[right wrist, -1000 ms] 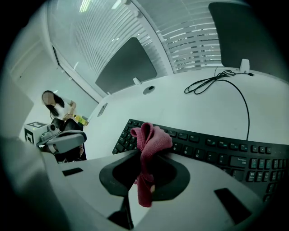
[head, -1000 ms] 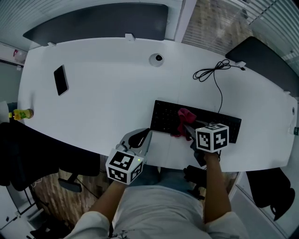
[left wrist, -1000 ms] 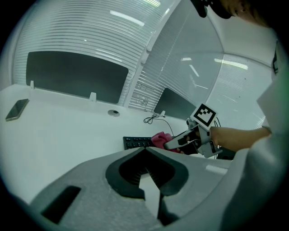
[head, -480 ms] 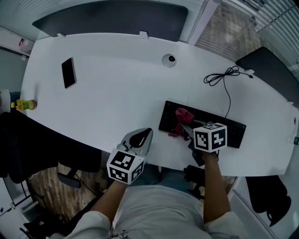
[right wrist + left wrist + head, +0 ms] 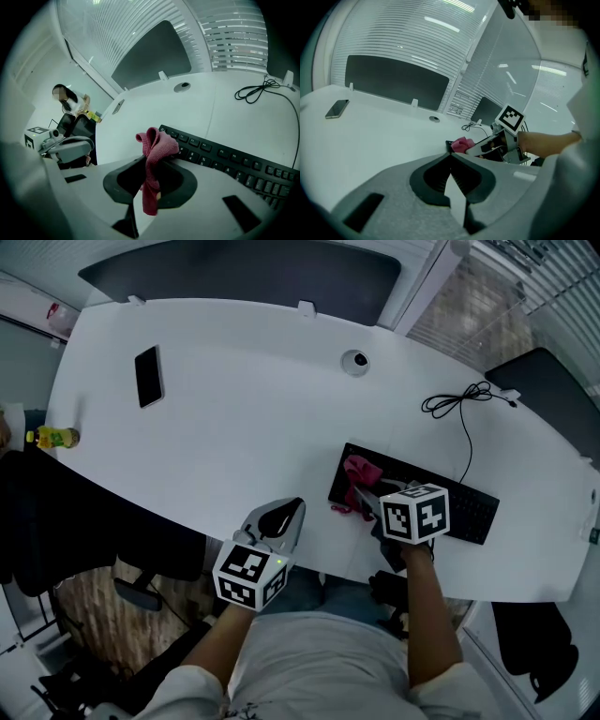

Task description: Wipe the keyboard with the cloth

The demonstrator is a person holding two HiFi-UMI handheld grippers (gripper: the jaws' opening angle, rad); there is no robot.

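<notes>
Now right gripper (image 5: pixel 146 158) pinches cloth (image 5: pixel 160 143) — left gripper (image 5: pixel 450 156) jaws together.

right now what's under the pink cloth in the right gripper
One end of the black keyboard lies under the crumpled pink cloth, pinched in the right gripper. The keys directly beneath it are covered from view.

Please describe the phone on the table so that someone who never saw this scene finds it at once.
Take the big white table and look at its far left part, away from the black keyboard and the pink cloth at the front right. A phone lies flat there, alone. It is the only slim dark rectangle on that side; the round grey disc sits farther right.
</notes>
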